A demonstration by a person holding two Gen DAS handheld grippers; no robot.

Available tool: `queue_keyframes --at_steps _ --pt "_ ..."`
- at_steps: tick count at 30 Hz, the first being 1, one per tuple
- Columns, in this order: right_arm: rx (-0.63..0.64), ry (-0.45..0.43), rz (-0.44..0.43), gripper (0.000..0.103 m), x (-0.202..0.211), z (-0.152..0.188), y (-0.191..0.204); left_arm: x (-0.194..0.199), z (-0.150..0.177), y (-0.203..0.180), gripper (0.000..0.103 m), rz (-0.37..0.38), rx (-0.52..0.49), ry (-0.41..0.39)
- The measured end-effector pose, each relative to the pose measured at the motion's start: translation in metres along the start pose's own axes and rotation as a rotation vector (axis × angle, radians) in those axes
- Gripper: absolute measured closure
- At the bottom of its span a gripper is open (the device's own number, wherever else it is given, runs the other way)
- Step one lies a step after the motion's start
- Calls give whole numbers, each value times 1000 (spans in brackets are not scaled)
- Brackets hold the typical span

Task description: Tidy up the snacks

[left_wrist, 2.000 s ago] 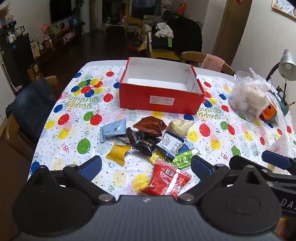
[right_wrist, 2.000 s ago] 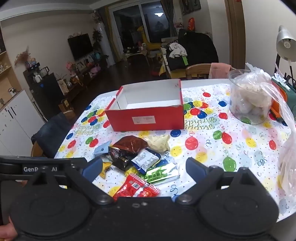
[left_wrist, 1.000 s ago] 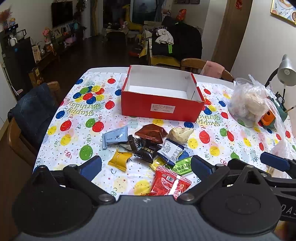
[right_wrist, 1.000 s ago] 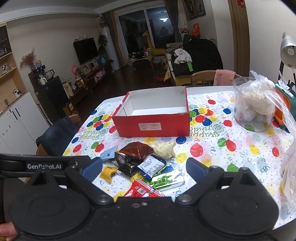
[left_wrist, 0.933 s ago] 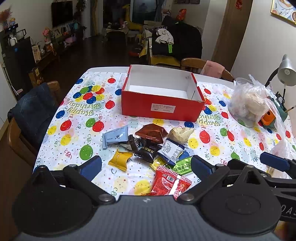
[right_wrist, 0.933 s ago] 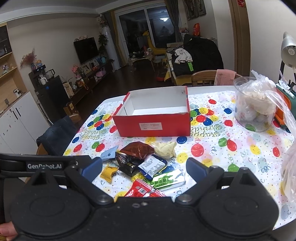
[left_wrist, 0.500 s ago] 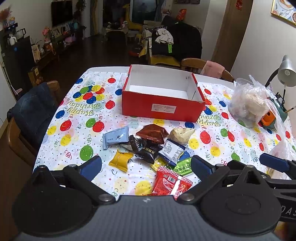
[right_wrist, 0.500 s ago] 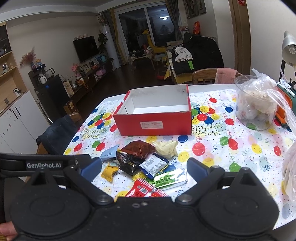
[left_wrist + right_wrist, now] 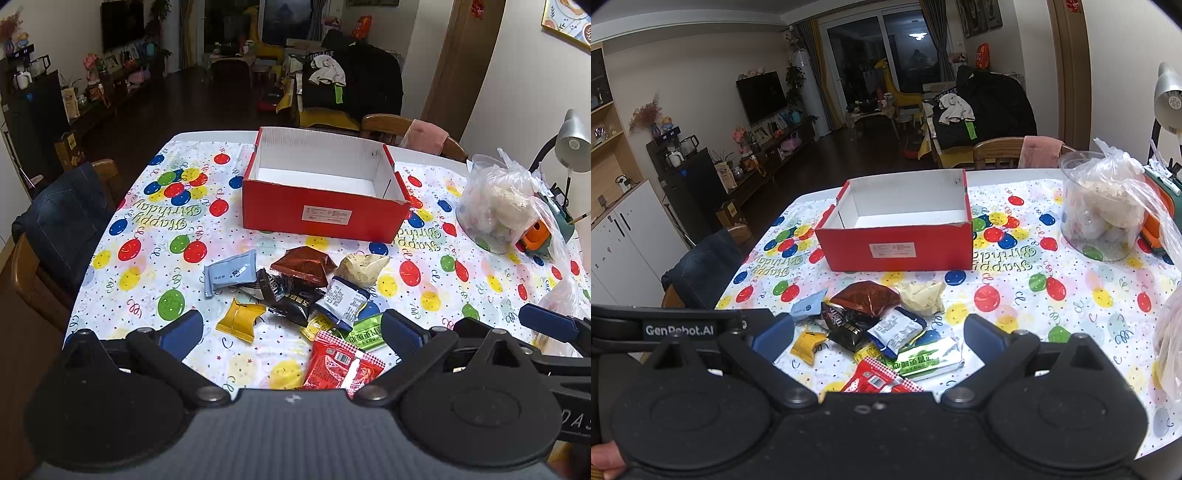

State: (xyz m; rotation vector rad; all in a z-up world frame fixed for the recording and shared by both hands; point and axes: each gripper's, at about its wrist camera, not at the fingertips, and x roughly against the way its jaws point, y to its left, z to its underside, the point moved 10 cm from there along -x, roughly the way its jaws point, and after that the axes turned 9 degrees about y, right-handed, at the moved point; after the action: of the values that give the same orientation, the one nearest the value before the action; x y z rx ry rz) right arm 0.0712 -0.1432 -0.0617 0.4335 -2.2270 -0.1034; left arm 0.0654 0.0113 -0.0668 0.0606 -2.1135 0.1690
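Snacks lie heaped in front of you on the surface (image 9: 122,258), between your grippers and the red box (image 9: 325,214). That box stands farther back, open at the top, its white inside showing nothing in it. Right of it sits a clear jar (image 9: 1100,214) draped in a plastic bag, with pale lumps inside.

In the heap, the red packet (image 9: 341,365) is nearest you, at the near edge of the surface. Just beyond it come the green packet (image 9: 365,334), the yellow packet (image 9: 240,319), a dark wrapper (image 9: 291,295) and a white-and-blue packet (image 9: 345,299). Farther still lie the light blue packet (image 9: 231,271) on the left, a brown foil bag (image 9: 303,264) and a cream packet (image 9: 364,267).

Your left gripper (image 9: 291,332) is spread wide with nothing between its fingers; your right gripper (image 9: 879,338) is likewise spread and holds nothing. Both hang above the near edge.

Bare cloth lies open left of the heap and to its right, up to the jar.
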Motion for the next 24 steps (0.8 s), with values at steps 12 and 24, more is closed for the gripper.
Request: queue_keyframes --at_steps 12,24 --pt "0 -2 4 5 0 -1 -1 -3 -1 1 0 -3 -3 1" --pt "-18 29 -1 3 -11 -5 -6 -8 -4 2 0 0 0 15"
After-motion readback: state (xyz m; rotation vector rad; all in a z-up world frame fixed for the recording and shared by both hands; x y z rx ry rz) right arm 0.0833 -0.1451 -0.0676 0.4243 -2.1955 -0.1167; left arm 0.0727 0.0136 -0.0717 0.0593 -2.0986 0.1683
